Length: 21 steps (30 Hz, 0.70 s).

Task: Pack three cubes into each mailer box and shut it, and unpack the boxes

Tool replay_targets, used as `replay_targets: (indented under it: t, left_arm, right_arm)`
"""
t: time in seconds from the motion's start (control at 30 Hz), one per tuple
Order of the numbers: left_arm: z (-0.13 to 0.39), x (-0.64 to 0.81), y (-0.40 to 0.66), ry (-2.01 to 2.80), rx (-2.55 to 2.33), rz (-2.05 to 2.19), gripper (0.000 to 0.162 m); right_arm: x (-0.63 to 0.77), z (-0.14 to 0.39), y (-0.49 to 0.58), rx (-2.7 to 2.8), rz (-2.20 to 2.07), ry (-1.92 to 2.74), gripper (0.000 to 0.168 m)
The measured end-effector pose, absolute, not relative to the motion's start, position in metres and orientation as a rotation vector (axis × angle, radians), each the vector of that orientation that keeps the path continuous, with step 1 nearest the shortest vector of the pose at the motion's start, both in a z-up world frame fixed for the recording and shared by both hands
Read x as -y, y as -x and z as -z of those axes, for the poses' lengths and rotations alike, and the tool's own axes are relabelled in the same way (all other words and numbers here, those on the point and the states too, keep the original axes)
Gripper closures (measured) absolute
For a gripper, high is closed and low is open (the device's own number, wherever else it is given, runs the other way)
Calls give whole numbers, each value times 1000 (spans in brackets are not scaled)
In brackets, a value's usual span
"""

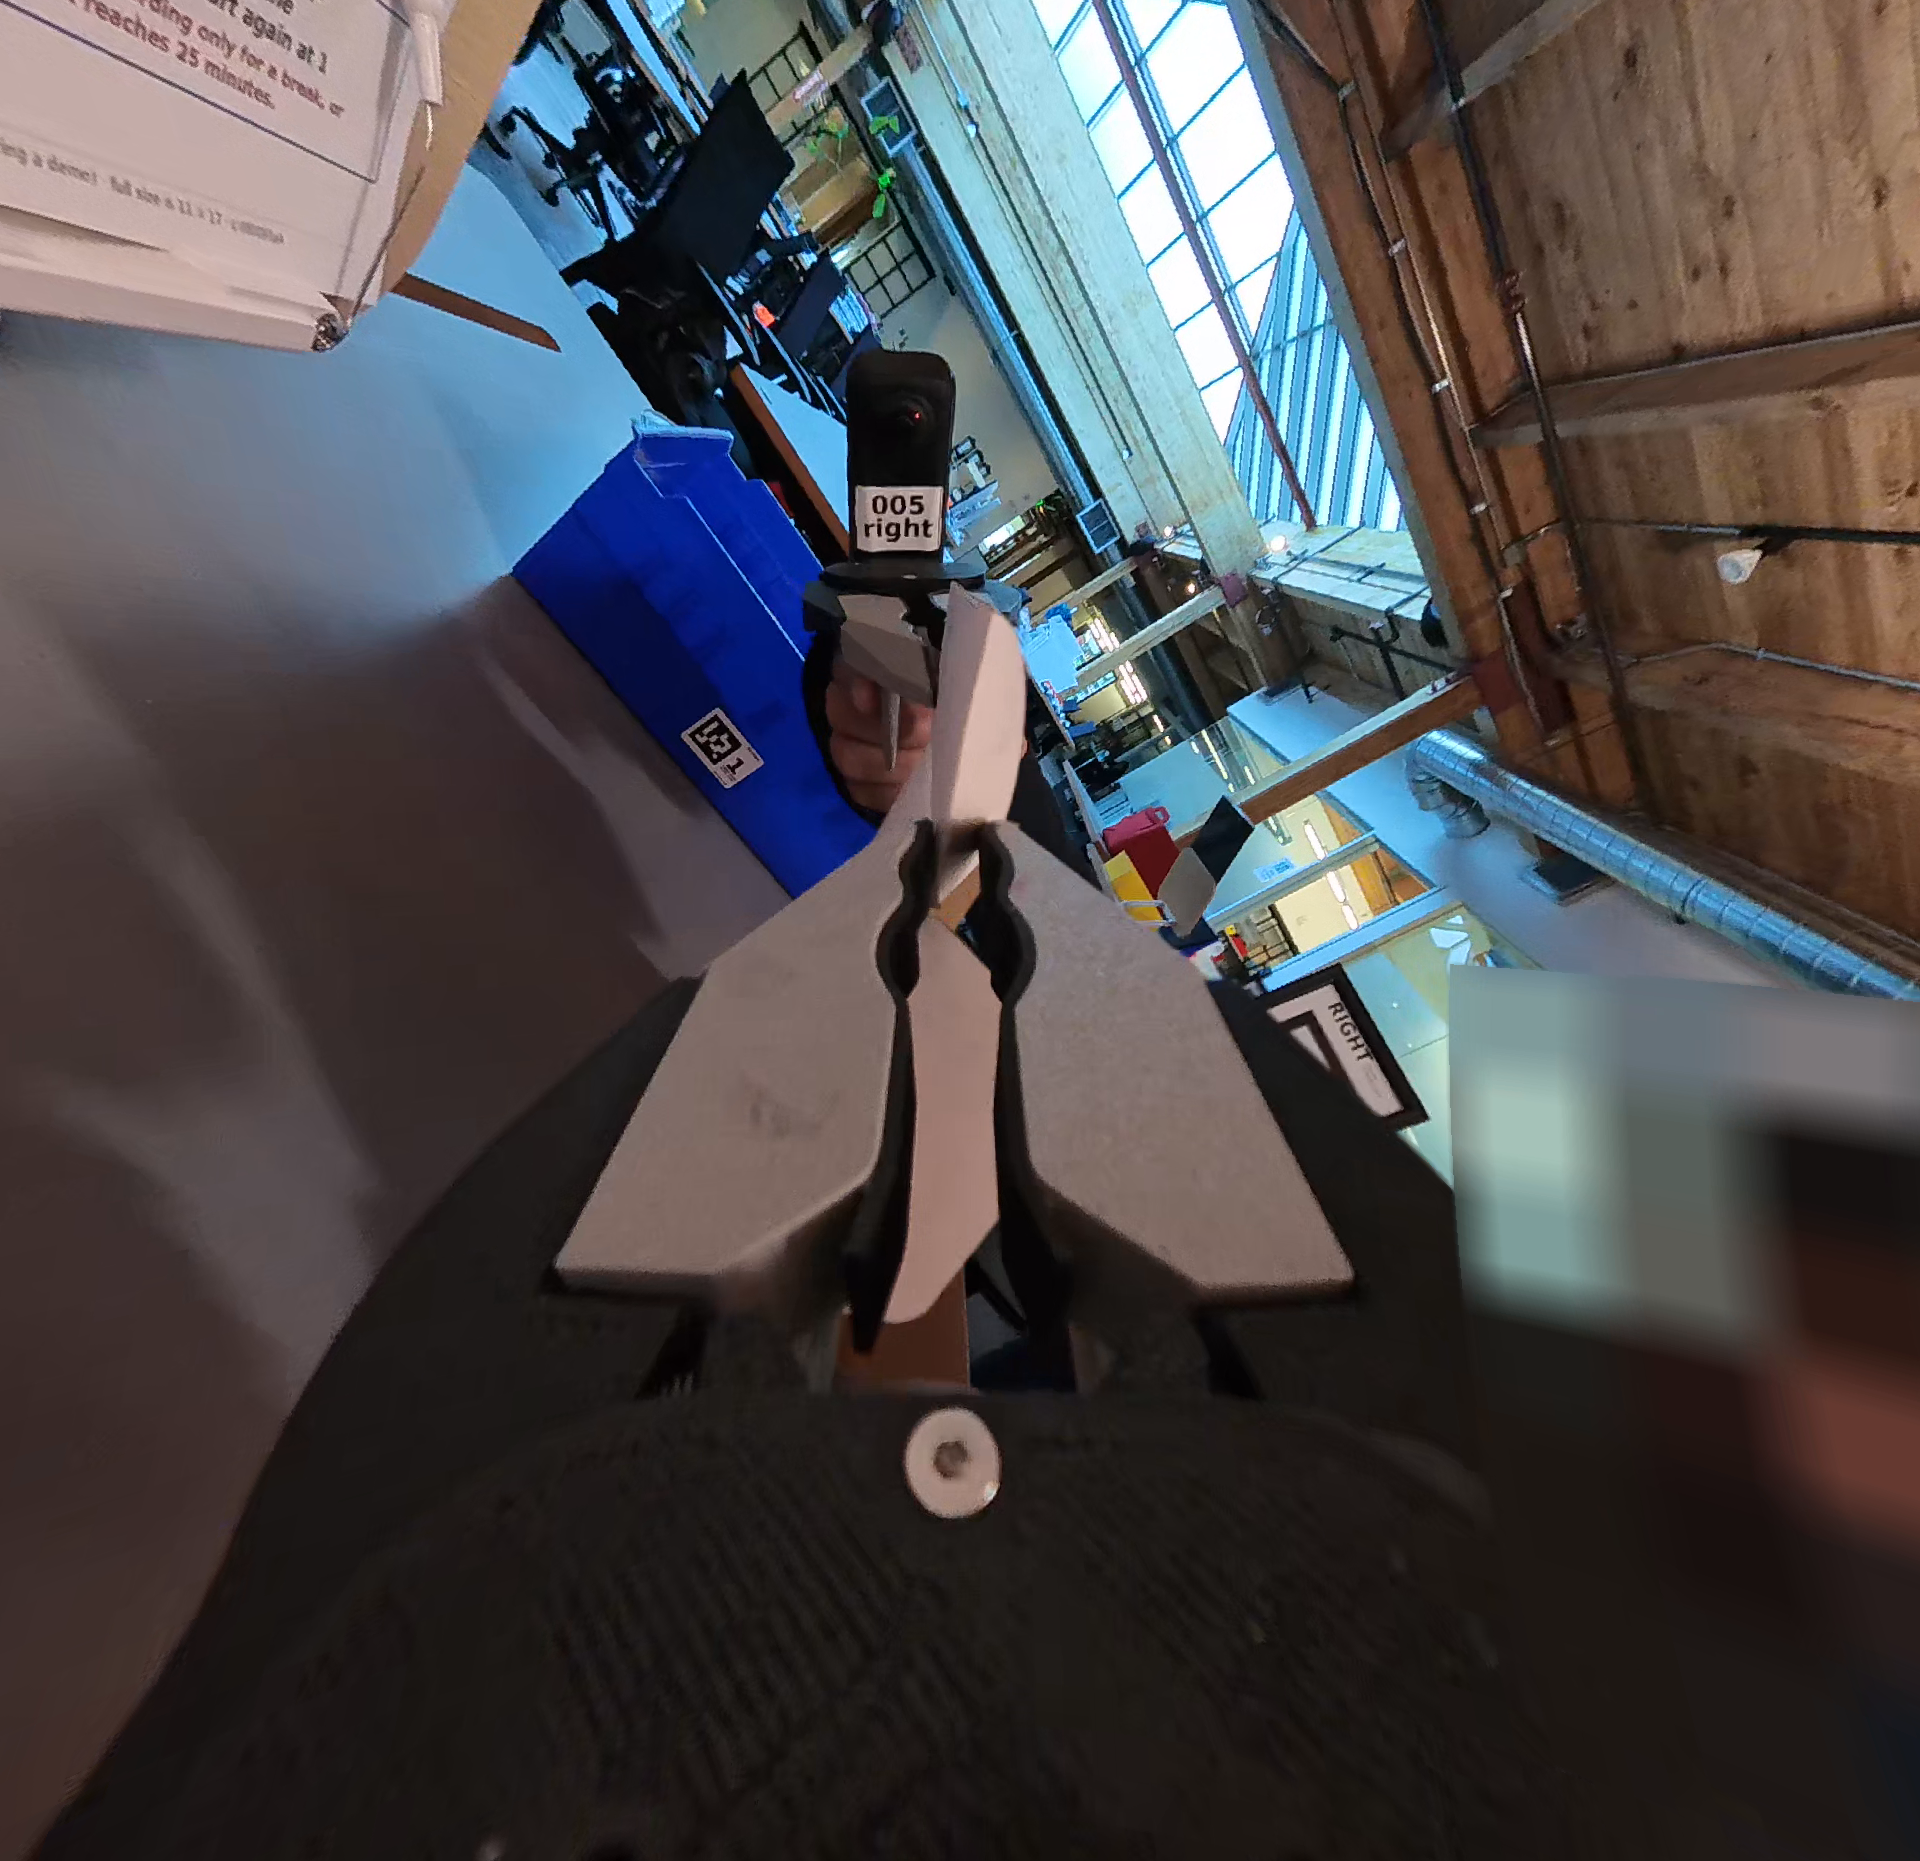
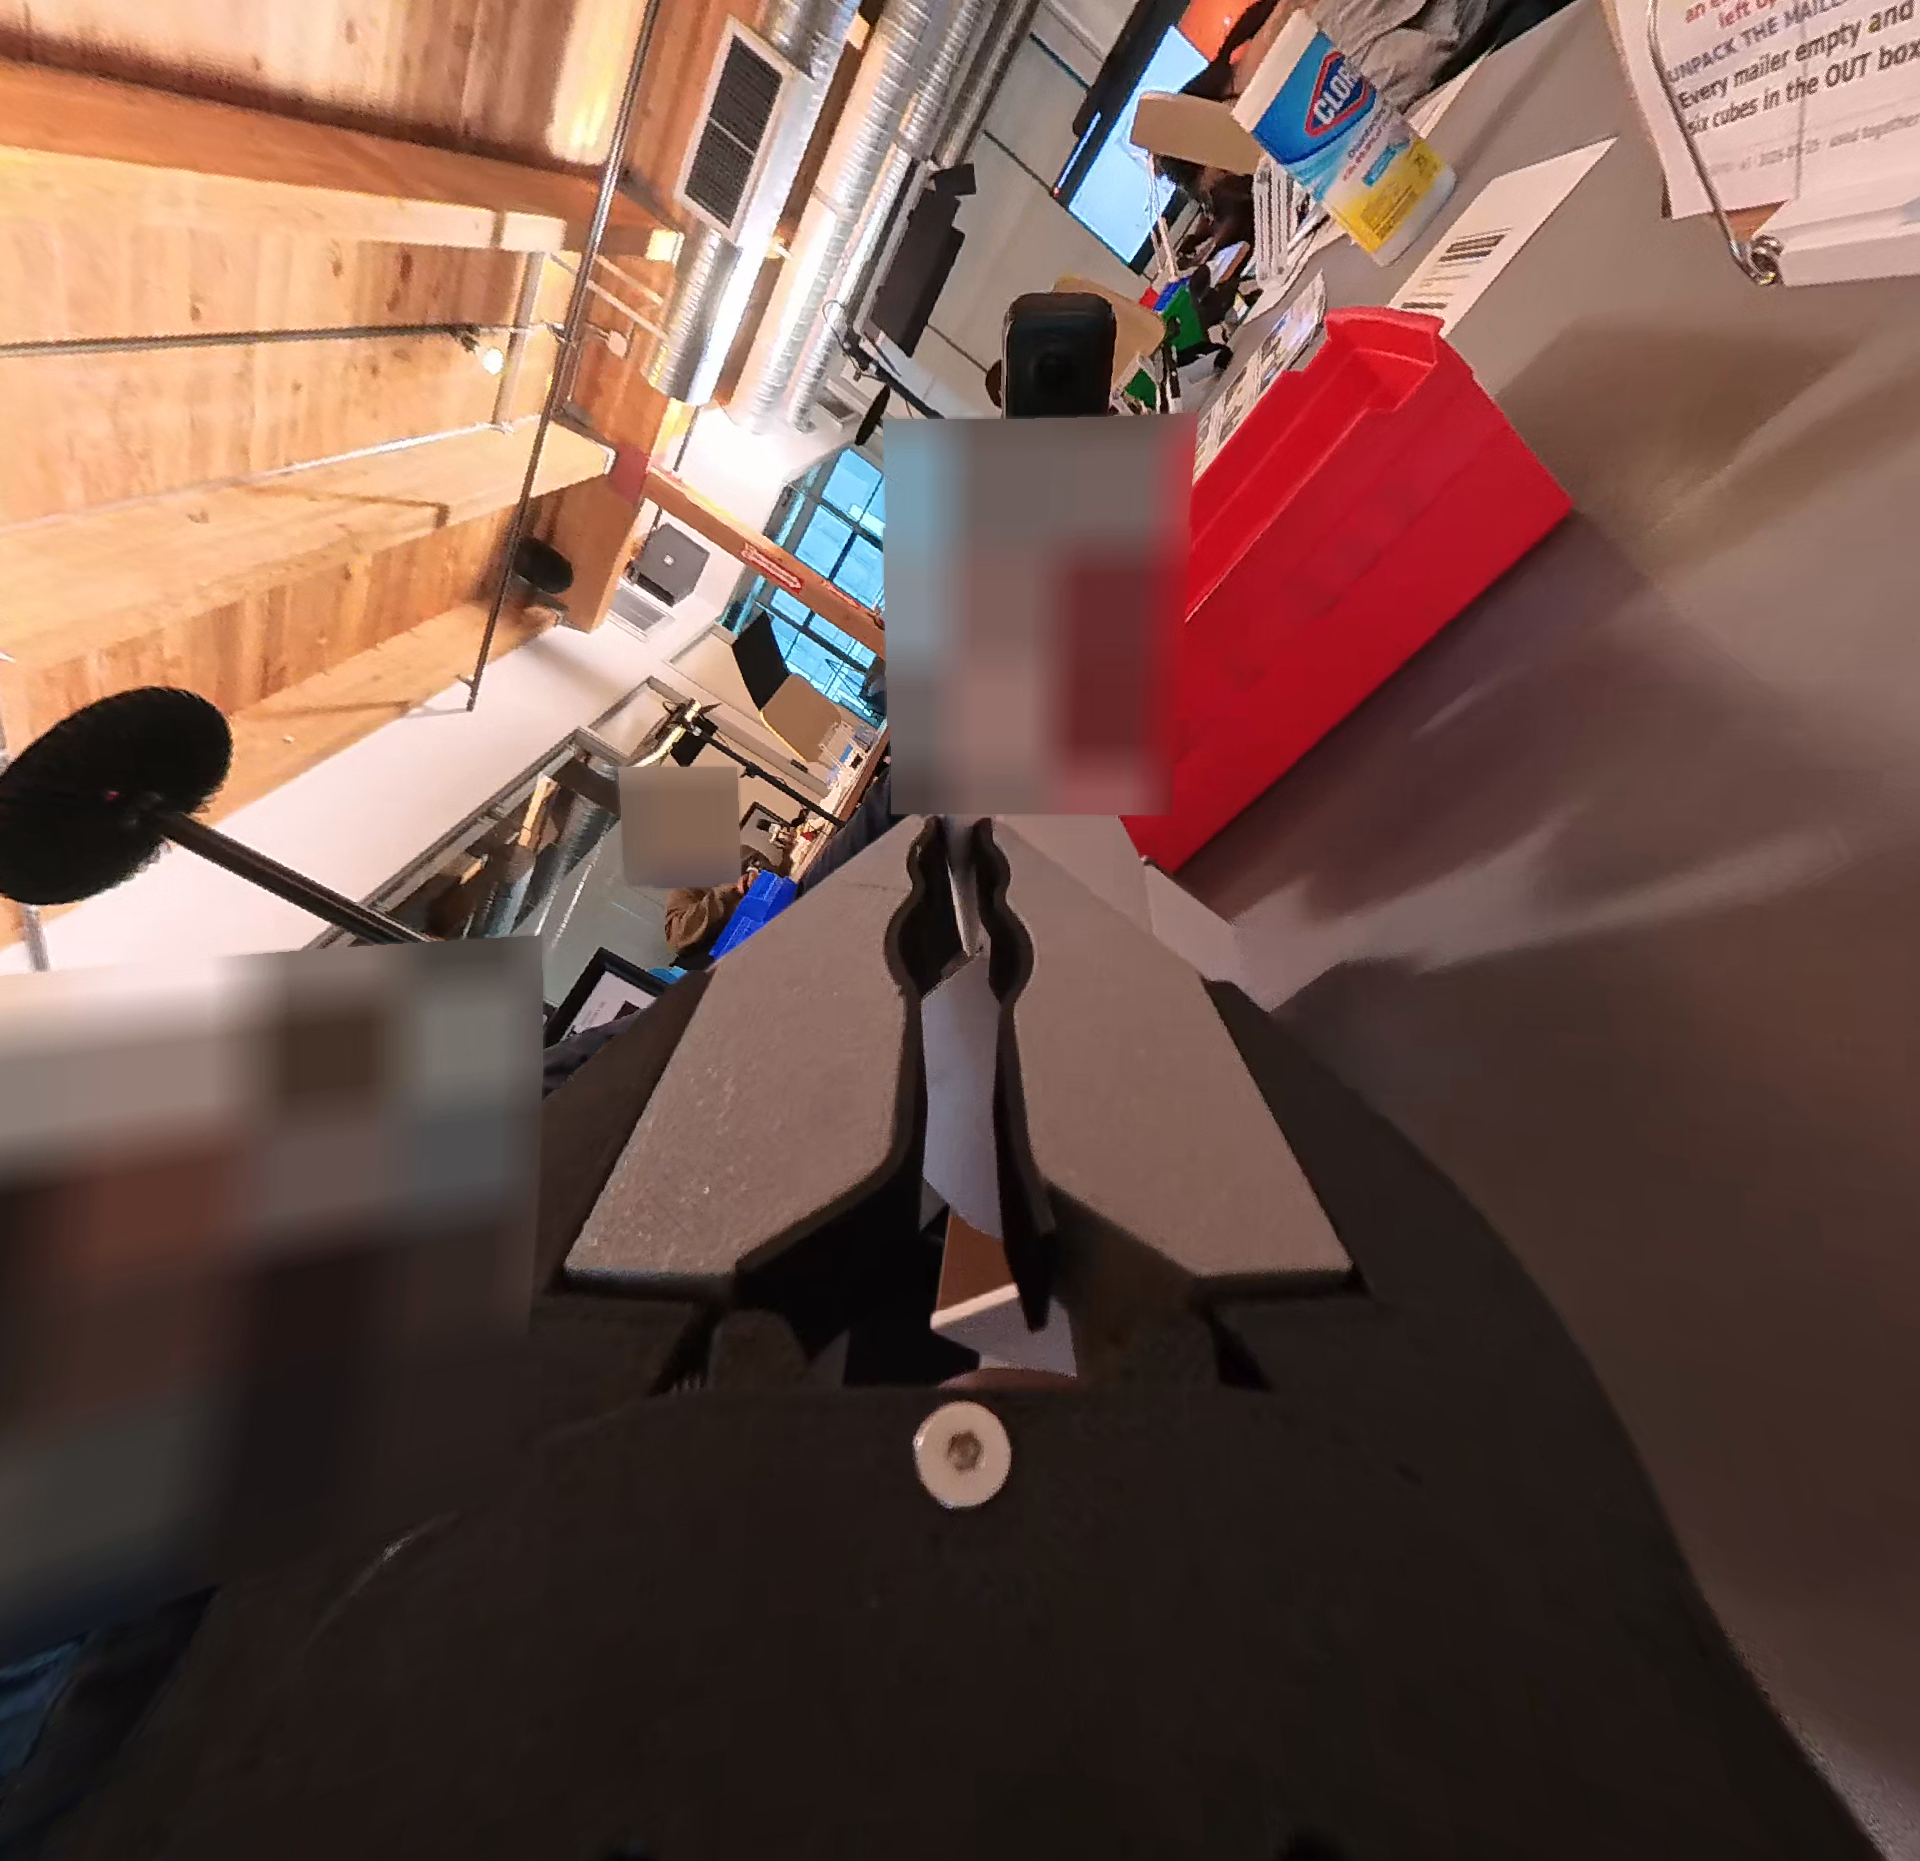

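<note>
1. Clearly, the left gripper [image 1: 954,843] has its jaws closed on a thin white cardboard panel of the mailer box [image 1: 977,731], which runs edge-on between the fingers and sticks out past the tips.
2. Opposite it, the right gripper [image 2: 956,837] has its jaws clamped on another white flap of the same mailer box [image 2: 961,1105], brown on the inner side near the base.
3. Both grippers face each other with the box held between them; the left wrist view shows the right one straight ahead, a hand [image 1: 868,736] around its handle.
4. Beyond, a blue bin [image 1: 675,616] stands on the grey counter [image 1: 312,772] behind the right gripper.
5. A red bin [image 2: 1351,564] stands on the counter behind the left gripper, with a wipes canister [image 2: 1340,138] farther back.
6. No cubes show in either view.
</note>
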<state>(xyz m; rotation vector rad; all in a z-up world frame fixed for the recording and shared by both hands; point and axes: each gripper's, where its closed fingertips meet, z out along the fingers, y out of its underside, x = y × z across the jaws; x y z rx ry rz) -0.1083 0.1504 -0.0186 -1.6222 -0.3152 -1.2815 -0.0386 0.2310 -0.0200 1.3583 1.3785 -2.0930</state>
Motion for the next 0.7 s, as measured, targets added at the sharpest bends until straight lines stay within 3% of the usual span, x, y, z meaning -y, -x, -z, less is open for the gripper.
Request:
replay_targets:
  t: [0.33, 0.43, 0.63, 0.7]
  left_arm:
    - [24, -147, 105, 1729, 180, 1064, 147]
    - [23, -144, 113, 1726, 196, 1013, 144]
    - [4, -128, 127, 1731, 212, 823, 114]
    - [-5, -117, 122, 1781, 157, 662, 112]
  right_arm:
    - [-244, 19, 37, -1713, 2165, -1430, 158]
    - [-244, 22, 34, -1893, 2146, -1465, 146]
    - [-259, 3, 24, -2074, 2221, -1563, 111]
    - [-265, -6, 13, -2146, 2252, -1599, 111]
